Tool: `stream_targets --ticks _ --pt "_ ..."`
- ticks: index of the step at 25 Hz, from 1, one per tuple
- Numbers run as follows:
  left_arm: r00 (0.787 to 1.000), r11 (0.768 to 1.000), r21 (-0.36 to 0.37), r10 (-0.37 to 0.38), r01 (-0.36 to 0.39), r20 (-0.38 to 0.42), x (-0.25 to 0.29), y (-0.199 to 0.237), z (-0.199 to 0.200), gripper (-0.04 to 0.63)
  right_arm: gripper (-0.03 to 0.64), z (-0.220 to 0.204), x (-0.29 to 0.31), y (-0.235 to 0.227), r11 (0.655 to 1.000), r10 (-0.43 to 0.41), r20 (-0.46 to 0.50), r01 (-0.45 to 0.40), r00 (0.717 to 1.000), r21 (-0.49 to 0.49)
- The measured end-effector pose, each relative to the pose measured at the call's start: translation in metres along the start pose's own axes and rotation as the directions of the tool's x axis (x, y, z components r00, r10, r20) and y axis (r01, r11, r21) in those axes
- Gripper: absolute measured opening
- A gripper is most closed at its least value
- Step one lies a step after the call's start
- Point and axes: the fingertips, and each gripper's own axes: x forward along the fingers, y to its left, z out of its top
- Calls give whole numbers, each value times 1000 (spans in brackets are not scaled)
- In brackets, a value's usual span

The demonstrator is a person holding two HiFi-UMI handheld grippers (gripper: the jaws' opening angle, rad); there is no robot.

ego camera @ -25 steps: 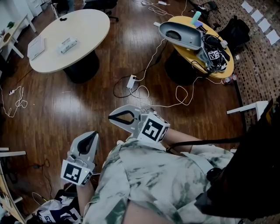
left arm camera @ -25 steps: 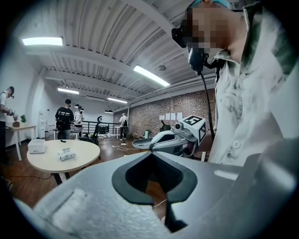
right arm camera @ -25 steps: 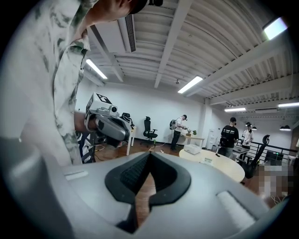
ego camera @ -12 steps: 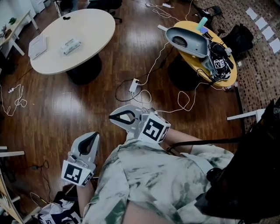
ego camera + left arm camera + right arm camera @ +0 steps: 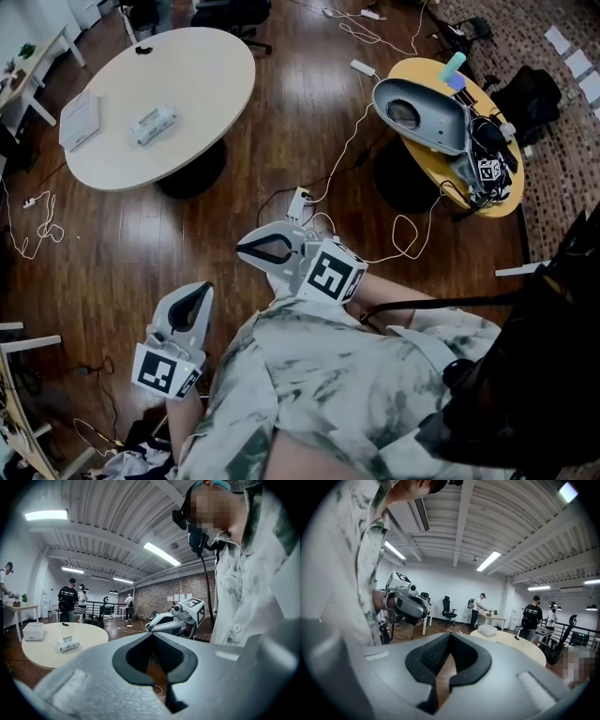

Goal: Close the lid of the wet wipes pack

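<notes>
Dark wooden floor lies under both claws, which hang at the person's waist, nowhere near the work. The left claw (image 5: 201,289) is clenched on nothing, tips pressed together, and the right claw (image 5: 242,251) is likewise clenched and empty. Over the last second they have kept their pose while the room slid: the round bench (image 5: 206,84) has drifted down and towards the middle, so the person seems to be turning or stepping towards it. The wet wipes pack (image 5: 155,123) sits on that bench at about eleven o'clock from the claws, well apart from them, with a white box (image 5: 79,117) at its nine o'clock. I judge the approach barely begun; the lid's state is too small to tell. The pack's print is illegible; only the chequered marker cube (image 5: 330,276) stands out
</notes>
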Motion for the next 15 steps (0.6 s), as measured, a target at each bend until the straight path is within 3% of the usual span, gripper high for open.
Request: stream_targets --ticks 8,15 --pt "1000 1000 0 13 -13 7 67 48 20 0 5 -15 4 -78 1000 23 -10 -23 1000 5" --pt "1000 1000 -10 10 -10 -3 100 71 24 0 5 -34 8 -115 999 31 -10 -30 999 26"
